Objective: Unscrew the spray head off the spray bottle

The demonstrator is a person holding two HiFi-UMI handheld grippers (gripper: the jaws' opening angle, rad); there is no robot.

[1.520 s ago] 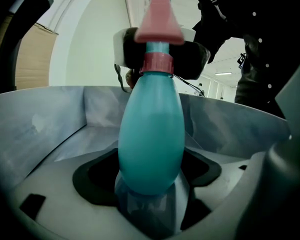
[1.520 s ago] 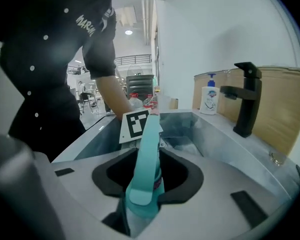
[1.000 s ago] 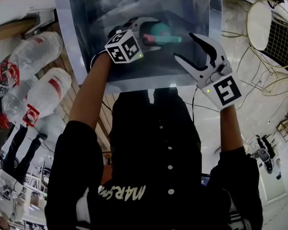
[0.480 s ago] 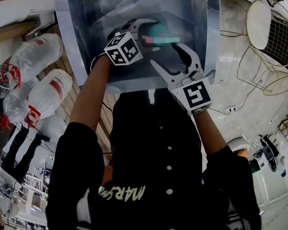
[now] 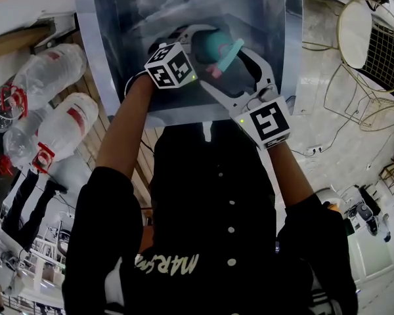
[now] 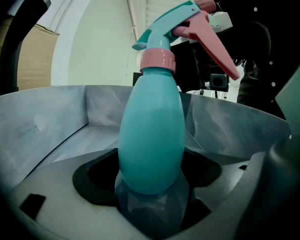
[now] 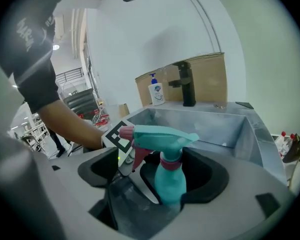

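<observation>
At the upper centre of the head view, over the grey steel sink point(image 5: 115, 25), the left gripper point(image 6: 150, 194) clamps the belly of the teal plastic spray bottle point(image 6: 151, 134). The right gripper point(image 7: 157, 181), jaws just opened wide, straddles the teal pink-triggered spray head point(image 7: 160, 134) without pressing. Closing too low would catch the body, twisting the bottle in the left grip

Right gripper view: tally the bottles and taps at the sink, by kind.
spray bottle: 1
pump soap bottle: 1
black tap: 1
Total: 3
</observation>
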